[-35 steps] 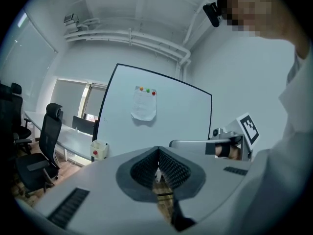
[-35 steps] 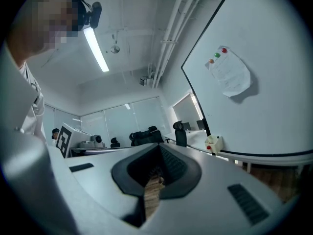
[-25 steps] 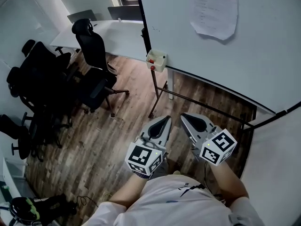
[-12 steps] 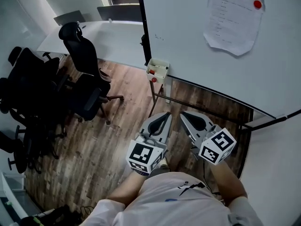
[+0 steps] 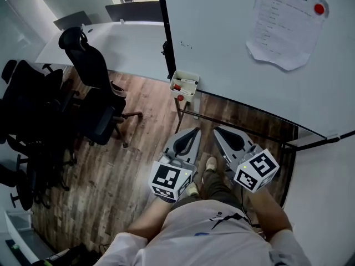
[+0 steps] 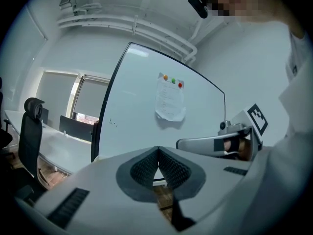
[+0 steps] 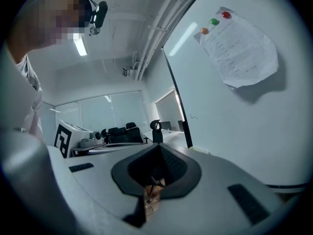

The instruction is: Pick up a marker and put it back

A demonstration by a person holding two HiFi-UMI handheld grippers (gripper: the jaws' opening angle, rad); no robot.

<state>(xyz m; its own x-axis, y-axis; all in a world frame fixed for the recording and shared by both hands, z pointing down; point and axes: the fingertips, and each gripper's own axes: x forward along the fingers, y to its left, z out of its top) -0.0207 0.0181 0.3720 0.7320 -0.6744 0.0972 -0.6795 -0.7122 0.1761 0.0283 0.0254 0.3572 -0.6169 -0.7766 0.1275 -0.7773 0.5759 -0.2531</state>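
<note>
A small cream marker tray [image 5: 184, 84] hangs at the lower left corner of the whiteboard [image 5: 233, 43]. It holds a red-capped marker [image 5: 177, 86] and a pale one beside it. Both grippers are held low in front of the person, well short of the tray. My left gripper [image 5: 194, 132] is shut with nothing in it; its dark pads [image 6: 146, 166] meet at the tip. My right gripper [image 5: 218, 133] is likewise shut and empty, and its pads [image 7: 171, 164] touch. Each gripper view looks up at the whiteboard [image 6: 142, 106].
A paper sheet [image 5: 285, 29] is pinned to the board by coloured magnets. The board's metal stand legs [image 5: 186, 115] cross the wooden floor under the tray. Black office chairs [image 5: 89, 93] and a white desk [image 5: 111, 43] stand to the left. The person's feet [image 5: 211, 164] show between the grippers.
The view has shifted closer to the whiteboard, so the tray's inside and the person's feet now show. Both grippers stay shut and side by side.
</note>
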